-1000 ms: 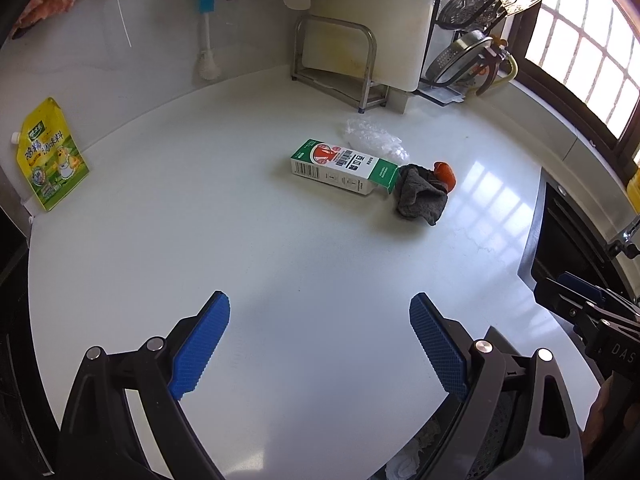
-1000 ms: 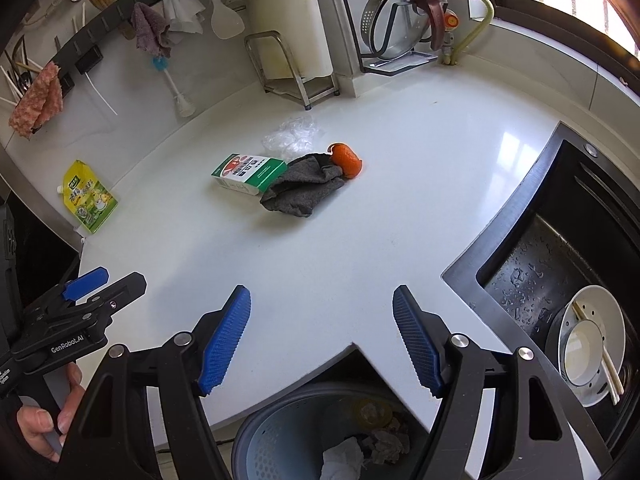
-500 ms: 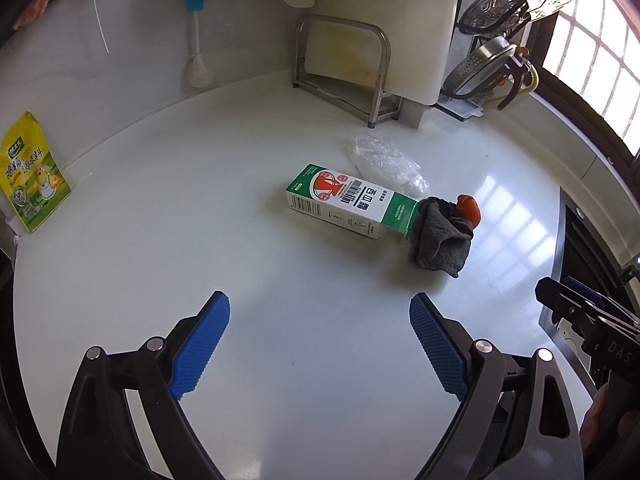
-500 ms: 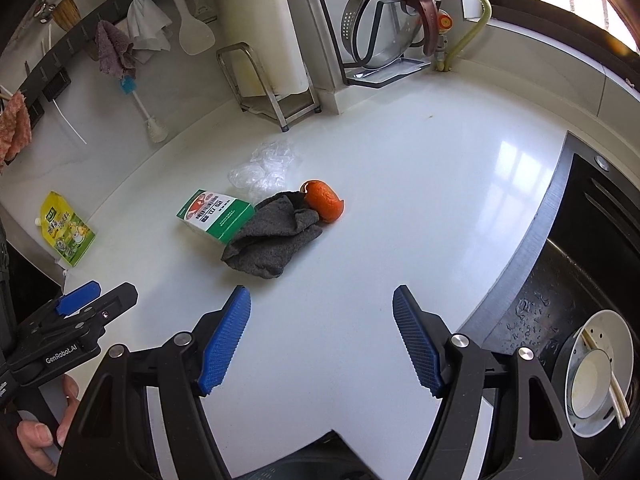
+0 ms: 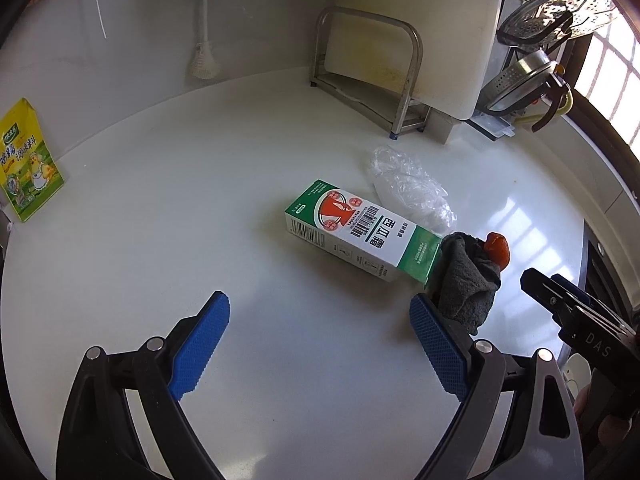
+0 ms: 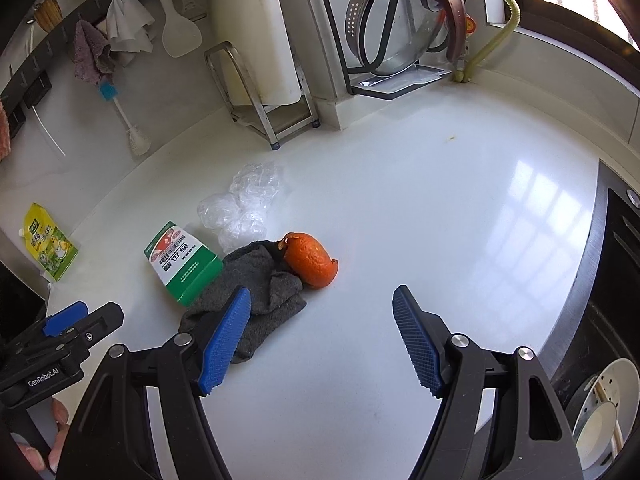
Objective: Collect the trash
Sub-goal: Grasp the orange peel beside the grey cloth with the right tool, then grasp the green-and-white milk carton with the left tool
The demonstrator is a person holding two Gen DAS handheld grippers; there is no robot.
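A green and white carton (image 5: pixel 360 232) lies flat on the white counter (image 5: pixel 200 208); it also shows in the right wrist view (image 6: pixel 182 264). Crumpled clear plastic (image 5: pixel 408 188) (image 6: pixel 244 204) lies just behind it. A grey cloth (image 5: pixel 468 280) (image 6: pixel 256 280) lies at the carton's end, with an orange peel (image 6: pixel 310 258) (image 5: pixel 496 248) against it. My left gripper (image 5: pixel 320 344) is open and empty, a short way in front of the carton. My right gripper (image 6: pixel 320 332) is open and empty, just in front of the peel, its left finger over the cloth.
A yellow sauce pouch (image 5: pixel 26 164) leans on the back wall at the left. A metal rack with a white cutting board (image 5: pixel 412 40) and a dish rack (image 6: pixel 396 28) stand at the back. A black sink (image 6: pixel 612 320) with a white dish lies to the right.
Both grippers have moved forward over the counter toward the trash. The carton, cloth and peel now appear larger and nearer. The bin below the counter edge has left the right wrist view.
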